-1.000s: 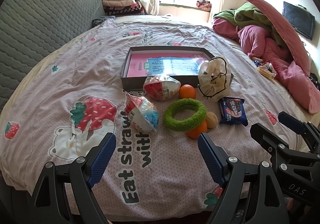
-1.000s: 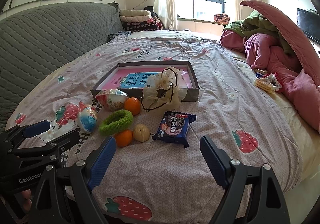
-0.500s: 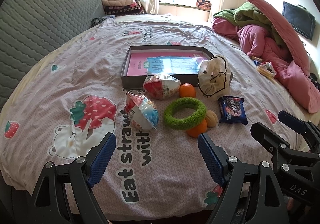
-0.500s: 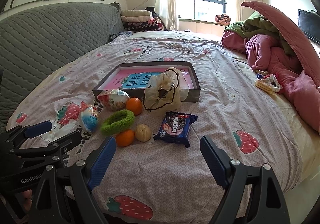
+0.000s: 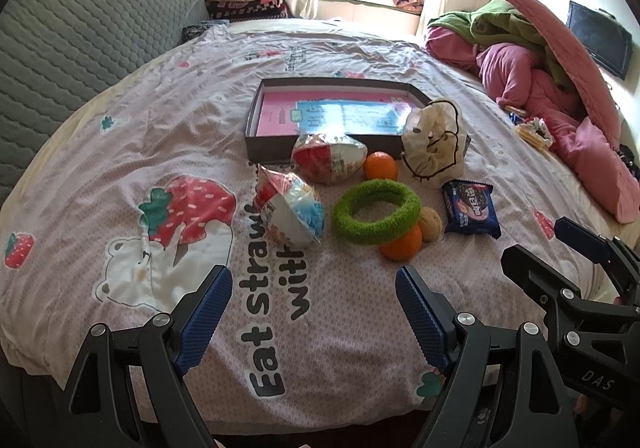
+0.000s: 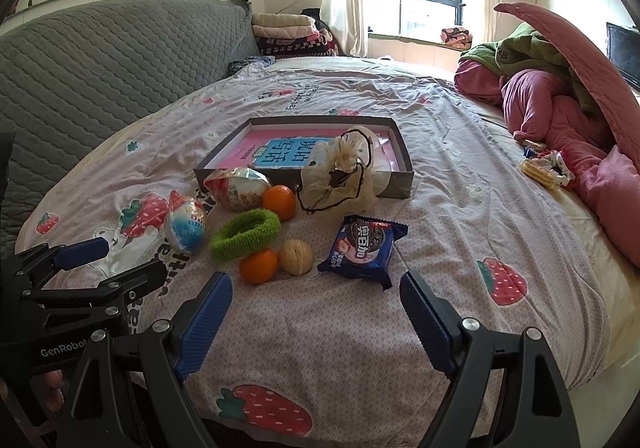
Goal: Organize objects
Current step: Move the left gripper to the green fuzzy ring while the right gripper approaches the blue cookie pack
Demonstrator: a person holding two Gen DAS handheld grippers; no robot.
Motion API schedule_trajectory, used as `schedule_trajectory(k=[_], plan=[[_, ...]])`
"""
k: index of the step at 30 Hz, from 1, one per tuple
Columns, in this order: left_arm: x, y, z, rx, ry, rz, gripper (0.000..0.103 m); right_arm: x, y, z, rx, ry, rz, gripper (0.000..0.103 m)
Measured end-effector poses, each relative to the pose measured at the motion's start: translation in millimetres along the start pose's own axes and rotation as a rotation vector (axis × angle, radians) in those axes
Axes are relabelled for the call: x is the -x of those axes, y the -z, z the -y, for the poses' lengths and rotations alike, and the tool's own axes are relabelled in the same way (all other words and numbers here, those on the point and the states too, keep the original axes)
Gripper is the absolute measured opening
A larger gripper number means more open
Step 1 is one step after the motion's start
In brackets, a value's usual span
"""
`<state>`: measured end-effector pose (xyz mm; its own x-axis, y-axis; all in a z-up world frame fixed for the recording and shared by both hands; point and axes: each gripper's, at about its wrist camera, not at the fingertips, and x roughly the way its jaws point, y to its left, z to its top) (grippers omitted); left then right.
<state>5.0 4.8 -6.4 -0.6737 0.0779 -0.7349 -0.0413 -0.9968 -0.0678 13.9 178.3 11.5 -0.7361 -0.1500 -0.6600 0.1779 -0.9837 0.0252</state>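
Hovering low over the near edge of the bed [image 5: 168, 96], both tools are spread wide and carrying nothing: the left tool [image 5: 314, 312] and the right tool [image 6: 316, 312] each show blue ribbed pads with bare bedsheet between them. Nothing looks sorted yet, I'd say; the grey box [image 6: 402, 184] straight ahead holds only a pink-and-blue printed sheet, and every loose item sits on the sheet in front of it. Ahead of the left tool lies a fuzzy green ring [image 5: 376, 206], soft and springy by the look of it, resting partly on an orange [image 5: 402, 244] with a pale wrinkled walnut [image 5: 430, 224] touching that fruit. Left of the ring, two egg-shaped foil-wrapped toys, one blue-and-white [image 5: 290, 208], one red-and-white [image 5: 328, 158], crinkly and slippery I'd guess. A second orange [image 5: 380, 166] sits just before the box wall. Just ahead of the right tool, a glossy dark-blue cookie packet [image 6: 362, 246] lies flat. Beyond it, a sheer cream drawstring pouch [image 6: 340, 176] slumps against the box front. All of it is left to move, so the job is at its start.
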Motion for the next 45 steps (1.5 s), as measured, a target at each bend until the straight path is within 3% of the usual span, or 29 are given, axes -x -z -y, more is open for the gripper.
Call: schedule_trajectory(k=[12,32,37,45], plan=[[-14.4,6.6,5.5,-0.020,0.004,-0.057,0.085,-13.3,9.2,7.8,-0.011,0.007,-0.053,0.085],[-28.7,2.4,21.9,-0.044,0.088,-0.070,0.085,-22.1,13.4,30.7,-0.054,0.047,-0.064,0.085],[-35.4,-5.4,21.0,-0.021,0.105,-0.067,0.085,-25.7,12.3,43.0,-0.084,0.056,-0.061,0.085],[-42.6,-24.0,40.7,-0.069,0.087,-0.044,0.084,-39.0,8.0,58.2,-0.100,0.059,-0.080,0.085]])
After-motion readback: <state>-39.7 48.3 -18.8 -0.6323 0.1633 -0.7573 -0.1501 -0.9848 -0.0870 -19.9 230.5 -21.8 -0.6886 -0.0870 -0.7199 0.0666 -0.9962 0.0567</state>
